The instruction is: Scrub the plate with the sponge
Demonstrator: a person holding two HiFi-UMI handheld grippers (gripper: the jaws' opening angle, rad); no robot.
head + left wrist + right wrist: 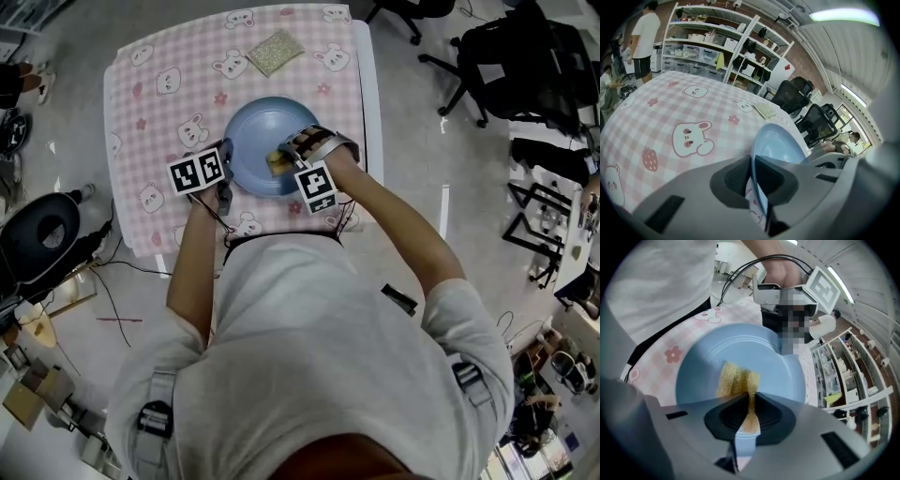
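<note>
Clamps the near-left rim of the round pale-blue plate (258, 131) in the left tongs (752, 165), pressed together on its thin edge, over the pink-checked bunny-print cloth (150, 103) covering the surface. Pinches a thin yellow porous sponge (733, 379) in the right tongs (751, 401), free end resting on the plate's inner face toward the near right side. Looks to be mid-scrub.

To do this step well:
- Keep the left clamp firm to stop any sliding or spinning on the cloth.
- Lay the sponge's broad face flat instead of dragging a corner.
- Work in overlapping circles from centre out to rim.
- Ease off near the left tongs to avoid a knock.
- Press only moderately, given the likely risk of so thin a sponge slipping out of the pinch.

Leaves the square greenish-yellow pad (275, 52) at the cloth's far edge, well apart from the plate.
</note>
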